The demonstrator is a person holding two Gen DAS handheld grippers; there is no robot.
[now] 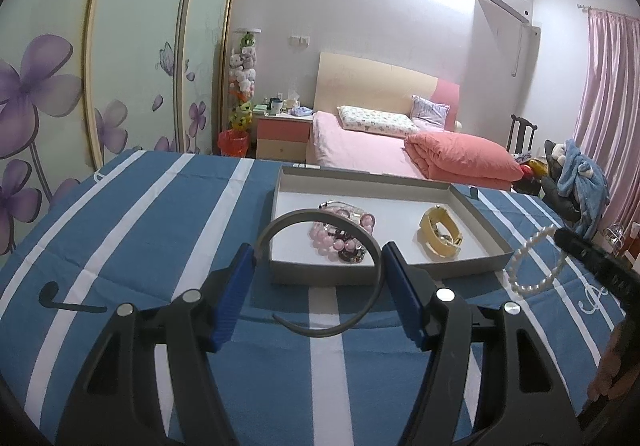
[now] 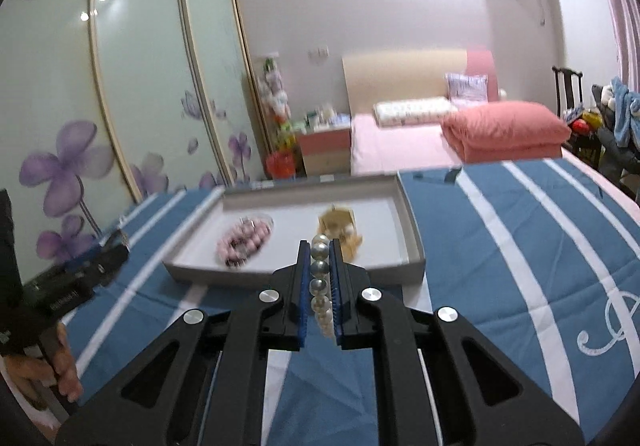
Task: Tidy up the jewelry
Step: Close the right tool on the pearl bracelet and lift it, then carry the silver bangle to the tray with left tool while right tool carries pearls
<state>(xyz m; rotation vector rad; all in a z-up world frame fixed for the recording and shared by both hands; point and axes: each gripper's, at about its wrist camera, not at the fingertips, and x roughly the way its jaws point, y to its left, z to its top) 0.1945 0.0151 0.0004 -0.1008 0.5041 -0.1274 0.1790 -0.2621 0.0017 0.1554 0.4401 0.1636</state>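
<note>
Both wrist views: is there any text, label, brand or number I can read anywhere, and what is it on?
No text can be read.
White embroidery on the striped bedspread: ornate curls, perhaps a letter, cannot tell which.
Small white print on the left gripper body in the right wrist view: too blurred to read.
Grey tray, pearl bracelet, right gripper: no markings visible.

Matt woven cloth on the striped bedspread (image 1: 168,230). Matt grey card, probably, for the shallow tray (image 1: 320,273) at the far middle. Glossy round beads on the pearl bracelet (image 2: 320,278). Smooth dull plastic on the near grey headband (image 1: 372,246). Ridged blue pads (image 1: 236,298), shiny metal pins.
</note>
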